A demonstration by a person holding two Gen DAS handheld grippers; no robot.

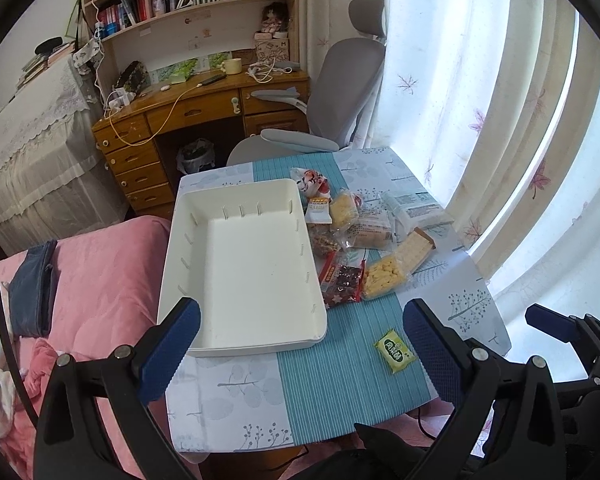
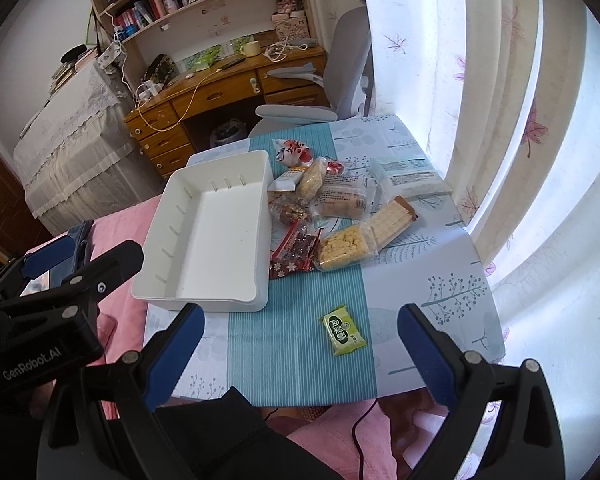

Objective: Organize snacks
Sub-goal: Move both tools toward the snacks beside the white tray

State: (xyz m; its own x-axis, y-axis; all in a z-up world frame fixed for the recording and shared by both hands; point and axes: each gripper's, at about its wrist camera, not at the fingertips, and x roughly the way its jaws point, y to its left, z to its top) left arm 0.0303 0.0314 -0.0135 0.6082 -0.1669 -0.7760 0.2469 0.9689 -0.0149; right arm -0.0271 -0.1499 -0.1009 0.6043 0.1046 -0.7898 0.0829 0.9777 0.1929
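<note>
Snacks (image 1: 352,240) lie heaped on a bedroom counter (image 1: 340,380) beside an empty white tray (image 1: 244,264); one green packet (image 2: 343,330) sits apart. Both grippers' (image 1: 300,344) (image 2: 300,350) jaws gape, holding nothing.

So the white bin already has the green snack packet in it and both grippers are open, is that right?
Not quite. The white bin holds nothing; the green snack packet lies alone on the table's blue runner, nearer than the bin, as the right wrist view shows. The left gripper and the right gripper are indeed open.
</note>
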